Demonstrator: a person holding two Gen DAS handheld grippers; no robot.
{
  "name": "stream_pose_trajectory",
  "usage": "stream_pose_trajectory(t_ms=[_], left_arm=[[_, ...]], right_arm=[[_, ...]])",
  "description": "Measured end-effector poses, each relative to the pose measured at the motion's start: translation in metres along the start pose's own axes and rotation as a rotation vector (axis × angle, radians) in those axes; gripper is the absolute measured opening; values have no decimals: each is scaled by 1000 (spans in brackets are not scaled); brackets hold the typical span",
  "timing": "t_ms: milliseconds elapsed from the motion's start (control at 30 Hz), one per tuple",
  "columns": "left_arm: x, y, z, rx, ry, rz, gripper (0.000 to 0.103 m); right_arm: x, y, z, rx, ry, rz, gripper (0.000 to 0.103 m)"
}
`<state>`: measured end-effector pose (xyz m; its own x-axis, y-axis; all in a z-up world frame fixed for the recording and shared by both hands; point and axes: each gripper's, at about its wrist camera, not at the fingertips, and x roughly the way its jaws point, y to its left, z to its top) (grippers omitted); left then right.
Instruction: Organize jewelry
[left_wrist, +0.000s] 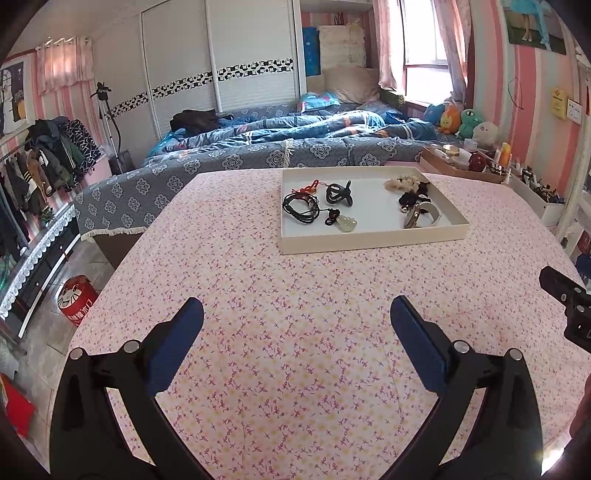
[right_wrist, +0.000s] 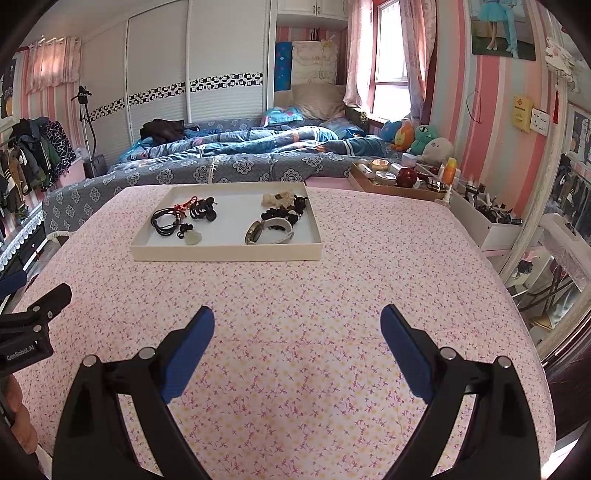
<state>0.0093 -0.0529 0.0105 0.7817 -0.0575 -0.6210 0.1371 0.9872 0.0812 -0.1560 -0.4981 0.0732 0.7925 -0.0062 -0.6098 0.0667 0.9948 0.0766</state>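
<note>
A shallow white tray (left_wrist: 369, 242) (right_wrist: 225, 254) lies on the far half of the pink floral table. Its left part holds black cord bracelets (left_wrist: 300, 208) (right_wrist: 165, 221), a red cord (left_wrist: 309, 187), a black hair claw (left_wrist: 338, 192) (right_wrist: 202, 210) and a pale jade pendant (left_wrist: 345, 223) (right_wrist: 193, 239). On its right are a beige scrunchie (left_wrist: 400, 182) (right_wrist: 277, 199), black hair ties (left_wrist: 409, 199) (right_wrist: 280, 214) and a white-strapped watch (left_wrist: 421, 216) (right_wrist: 269, 230). My left gripper (left_wrist: 296, 316) and right gripper (right_wrist: 297, 325) hover open and empty over the near cloth, well short of the tray.
The other gripper's body shows at the edge of each view (left_wrist: 569, 299) (right_wrist: 29, 325). A brown tray of cosmetics (left_wrist: 461, 160) (right_wrist: 391, 177) and a white box (right_wrist: 487, 221) stand at the table's back right. A bed with blue bedding (left_wrist: 258, 147) lies behind.
</note>
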Motion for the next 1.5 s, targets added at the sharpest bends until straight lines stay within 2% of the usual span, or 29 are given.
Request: stream_pose_trajectory(t_ms=[1500], left_arm=[[1, -6, -5, 11, 22, 0, 100]], right_arm=[[8, 0, -5, 1, 21, -12, 92]])
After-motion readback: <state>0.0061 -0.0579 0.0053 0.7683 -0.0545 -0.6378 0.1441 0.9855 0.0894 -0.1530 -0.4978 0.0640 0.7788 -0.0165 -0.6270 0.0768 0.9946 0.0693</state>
